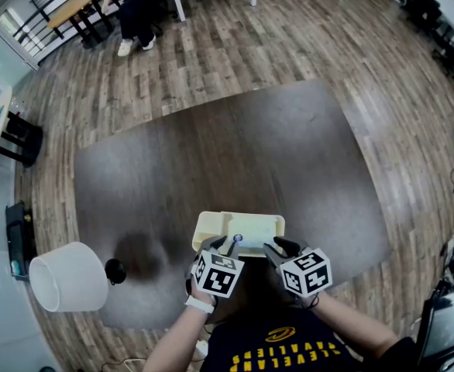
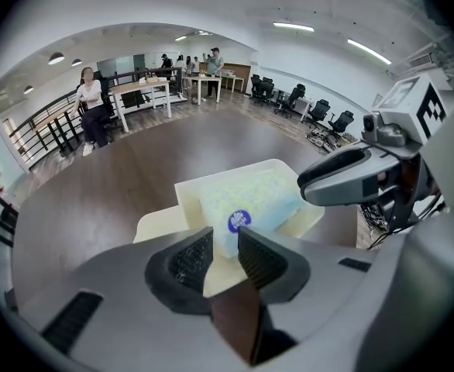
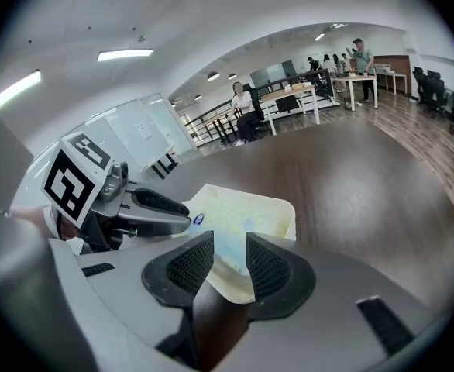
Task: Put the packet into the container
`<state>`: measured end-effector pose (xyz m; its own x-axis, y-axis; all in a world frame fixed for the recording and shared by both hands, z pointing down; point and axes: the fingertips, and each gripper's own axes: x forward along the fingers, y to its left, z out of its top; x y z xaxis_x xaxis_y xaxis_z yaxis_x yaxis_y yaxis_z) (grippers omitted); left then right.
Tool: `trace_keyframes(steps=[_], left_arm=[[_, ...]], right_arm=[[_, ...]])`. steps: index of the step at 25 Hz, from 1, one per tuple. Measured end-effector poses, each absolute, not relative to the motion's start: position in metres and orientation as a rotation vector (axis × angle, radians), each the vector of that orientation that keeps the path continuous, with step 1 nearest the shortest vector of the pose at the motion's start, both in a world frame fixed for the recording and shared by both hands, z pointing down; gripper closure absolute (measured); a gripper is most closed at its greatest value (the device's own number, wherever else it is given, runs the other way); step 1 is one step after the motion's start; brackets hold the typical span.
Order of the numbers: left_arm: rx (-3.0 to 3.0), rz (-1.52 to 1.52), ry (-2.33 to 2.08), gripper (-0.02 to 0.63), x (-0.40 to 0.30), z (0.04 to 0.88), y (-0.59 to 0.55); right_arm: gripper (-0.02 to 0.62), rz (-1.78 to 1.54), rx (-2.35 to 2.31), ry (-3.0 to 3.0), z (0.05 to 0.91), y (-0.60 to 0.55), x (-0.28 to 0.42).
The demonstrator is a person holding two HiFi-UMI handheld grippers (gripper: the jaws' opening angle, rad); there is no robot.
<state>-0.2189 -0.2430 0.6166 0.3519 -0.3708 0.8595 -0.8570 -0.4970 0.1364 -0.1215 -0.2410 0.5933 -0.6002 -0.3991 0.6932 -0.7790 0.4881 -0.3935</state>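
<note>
A pale blue and white packet (image 1: 250, 227) with a round blue sticker lies tilted over a cream container (image 1: 208, 223) at the near edge of the dark table (image 1: 211, 146). My left gripper (image 1: 225, 242) is at the packet's near left corner. In the left gripper view the packet (image 2: 250, 196) runs down between that gripper's (image 2: 225, 250) pads, which are shut on it. My right gripper (image 1: 277, 248) is at the near right corner. In the right gripper view the packet (image 3: 227, 215) edge sits between its (image 3: 228, 258) pads, above the container (image 3: 283, 208).
A white round lampshade (image 1: 68, 276) and a small black knob (image 1: 115, 270) stand at the table's near left. A person (image 1: 134, 6) stands by desks far across the wooden floor. The table edge is close behind both grippers.
</note>
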Motion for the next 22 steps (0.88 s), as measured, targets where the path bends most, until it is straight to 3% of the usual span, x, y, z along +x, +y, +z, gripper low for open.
trace_keyframes(steps=[7, 13, 19, 22], left_arm=[[2.046, 0.982, -1.091, 0.518, -0.220, 0.598, -0.242], [2.156, 0.575, -1.105, 0.518, -0.198, 0.551, -0.247], [2.164, 0.369, -1.069, 0.519, -0.180, 0.522, -0.229], [2.156, 0.304, -1.042, 0.520, -0.170, 0.513, -0.217]], right_arm=[[0.476, 0.938, 0.972, -2.245, 0.584, -0.242, -0.121], [0.476, 0.994, 0.964, -2.312, 0.569, -0.240, -0.121], [0.477, 1.094, 0.920, -2.471, 0.547, -0.229, -0.126], [0.530, 1.080, 0.901, -2.513, 0.536, -0.223, -0.126]])
